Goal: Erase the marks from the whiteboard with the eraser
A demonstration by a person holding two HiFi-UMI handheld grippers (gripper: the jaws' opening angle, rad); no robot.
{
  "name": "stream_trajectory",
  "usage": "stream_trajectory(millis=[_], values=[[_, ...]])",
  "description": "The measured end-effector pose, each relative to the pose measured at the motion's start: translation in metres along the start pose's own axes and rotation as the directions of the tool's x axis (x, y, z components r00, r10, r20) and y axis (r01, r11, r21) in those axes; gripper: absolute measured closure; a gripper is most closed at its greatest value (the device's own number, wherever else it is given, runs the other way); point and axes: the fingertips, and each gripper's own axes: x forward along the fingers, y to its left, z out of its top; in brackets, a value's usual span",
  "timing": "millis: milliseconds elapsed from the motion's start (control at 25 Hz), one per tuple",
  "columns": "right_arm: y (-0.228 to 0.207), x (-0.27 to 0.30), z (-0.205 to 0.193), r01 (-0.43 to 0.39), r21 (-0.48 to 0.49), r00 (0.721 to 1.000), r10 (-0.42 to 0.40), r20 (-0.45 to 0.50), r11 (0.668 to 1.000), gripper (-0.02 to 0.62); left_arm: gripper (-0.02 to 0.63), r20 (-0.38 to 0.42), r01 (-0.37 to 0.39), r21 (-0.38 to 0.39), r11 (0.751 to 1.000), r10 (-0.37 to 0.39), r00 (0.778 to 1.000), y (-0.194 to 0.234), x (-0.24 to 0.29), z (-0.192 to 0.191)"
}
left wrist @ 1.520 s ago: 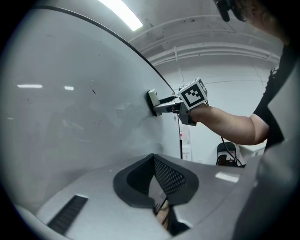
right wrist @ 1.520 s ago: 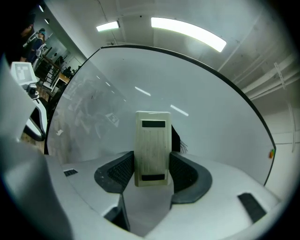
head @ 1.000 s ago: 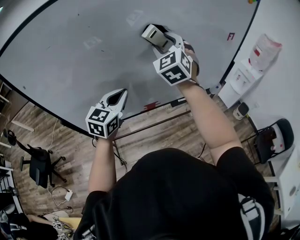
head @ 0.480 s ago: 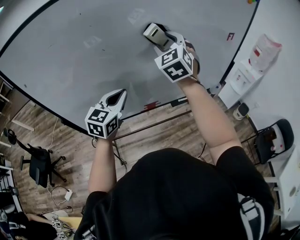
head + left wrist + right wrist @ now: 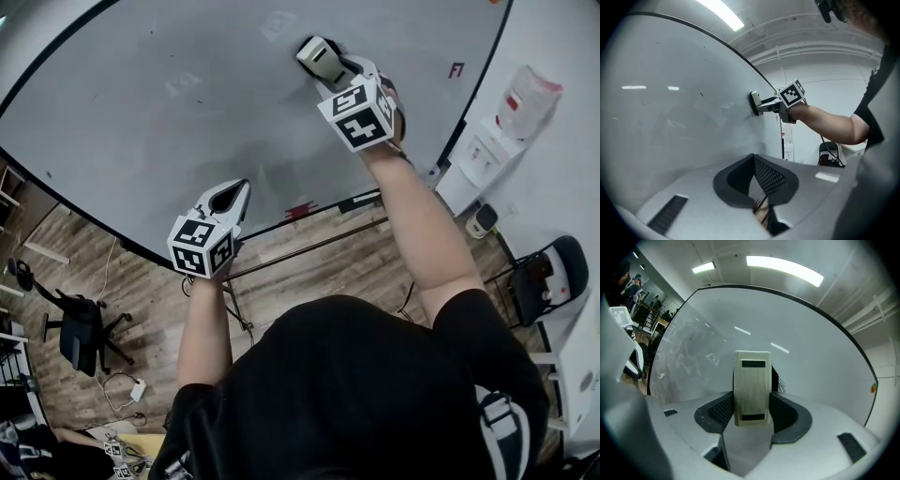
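The whiteboard [image 5: 141,103] fills the upper head view, with faint grey smudges [image 5: 183,84] and a pale green smear [image 5: 262,175]. My right gripper [image 5: 325,64] is shut on the beige eraser [image 5: 313,52] and holds it flat against the board's upper middle. In the right gripper view the eraser [image 5: 751,387] stands upright between the dark pads [image 5: 718,412]. My left gripper [image 5: 231,196] hangs shut on nothing near the board's lower edge. From the left gripper view [image 5: 753,158] the eraser [image 5: 755,102] shows far off on the board.
A red object [image 5: 300,210] and a black one [image 5: 361,202] lie on the board's ledge. A small red mark [image 5: 457,69] sits near the board's right edge. A water dispenser [image 5: 497,141] stands right; black chairs [image 5: 80,328] [image 5: 544,277] stand on the wooden floor.
My right gripper has slid the eraser up and slightly right along the board. The left gripper has stayed where it was.
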Motion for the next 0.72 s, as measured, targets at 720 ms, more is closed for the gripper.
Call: stream_trajectory(millis=[720], values=[[-0.094, -0.006, -0.073, 0.089, 0.093, 0.995, -0.083, -0.063, 0.992, 0.365, 0.595, -0.018, 0.018, 0.007, 1.000, -0.018, 1.000, -0.024, 0.030, 0.002]])
